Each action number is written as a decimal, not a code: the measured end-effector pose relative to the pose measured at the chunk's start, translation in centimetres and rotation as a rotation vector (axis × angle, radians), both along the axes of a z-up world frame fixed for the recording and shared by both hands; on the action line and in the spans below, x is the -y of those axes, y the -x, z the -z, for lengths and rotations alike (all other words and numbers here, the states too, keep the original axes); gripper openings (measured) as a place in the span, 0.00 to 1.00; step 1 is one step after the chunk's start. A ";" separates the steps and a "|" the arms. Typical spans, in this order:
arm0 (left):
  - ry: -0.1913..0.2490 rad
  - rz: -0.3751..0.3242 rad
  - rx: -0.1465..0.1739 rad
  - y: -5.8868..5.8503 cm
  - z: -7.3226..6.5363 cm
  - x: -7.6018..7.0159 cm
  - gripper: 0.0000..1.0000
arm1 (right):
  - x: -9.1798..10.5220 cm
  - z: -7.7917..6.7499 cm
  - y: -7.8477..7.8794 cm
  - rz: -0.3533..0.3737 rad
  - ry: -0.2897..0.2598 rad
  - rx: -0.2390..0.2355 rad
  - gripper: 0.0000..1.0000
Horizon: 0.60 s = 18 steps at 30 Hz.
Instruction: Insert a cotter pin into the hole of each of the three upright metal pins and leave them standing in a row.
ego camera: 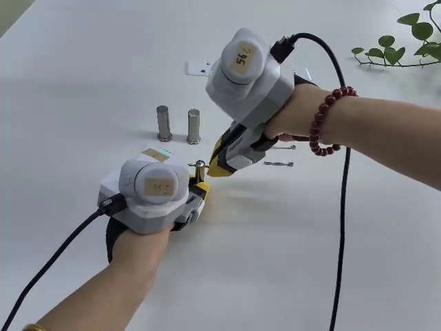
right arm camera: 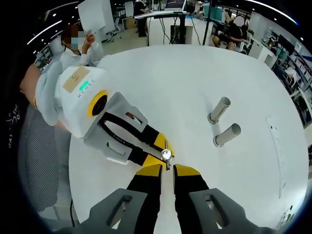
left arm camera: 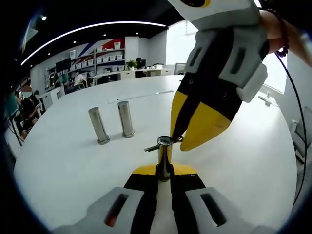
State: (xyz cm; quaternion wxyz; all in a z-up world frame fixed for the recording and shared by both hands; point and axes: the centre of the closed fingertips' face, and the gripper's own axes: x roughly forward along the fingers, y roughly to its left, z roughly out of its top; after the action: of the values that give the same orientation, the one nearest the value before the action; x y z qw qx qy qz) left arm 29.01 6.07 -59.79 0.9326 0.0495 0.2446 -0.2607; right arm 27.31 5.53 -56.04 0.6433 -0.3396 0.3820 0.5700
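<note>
Between closed left gripper (left arm camera: 163,171) jaws: metal pin (left arm camera: 164,155), clamped at base, long axis vertical. Cotter pin (left arm camera: 151,147) horizontal through hole near its top, free end pointing away from right gripper (left arm camera: 178,139), which pinches other end. Beyond metal pin, 2 bare pins (ego camera: 163,123) (ego camera: 193,126) upright, side by side, apart from it.

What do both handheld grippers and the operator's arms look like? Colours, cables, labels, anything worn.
Matching pair: left gripper and right gripper have pale grey rounded housings and black jaws with yellow tips. The left cable and right cable are black. Tan handwritten labels on top; the right label reads 56. No sleeves; a dark red bead bracelet on the right wrist.
</note>
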 end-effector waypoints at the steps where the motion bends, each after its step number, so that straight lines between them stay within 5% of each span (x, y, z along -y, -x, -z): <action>1: 0.001 -0.001 0.000 0.0 0.0 0.0 0.07 | 0.0 -0.1 0.0 0.000 -0.002 -0.001 0.04; 18: 0.004 -0.004 0.007 -0.1 0.0 0.1 0.07 | -0.4 -0.1 0.2 -0.023 -0.016 0.021 0.00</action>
State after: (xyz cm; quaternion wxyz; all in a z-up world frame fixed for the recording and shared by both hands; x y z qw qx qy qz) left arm 29.11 5.98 -59.76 0.9340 0.0479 0.2409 -0.2592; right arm 27.09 5.91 -55.97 0.6433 -0.3450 0.3668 0.5768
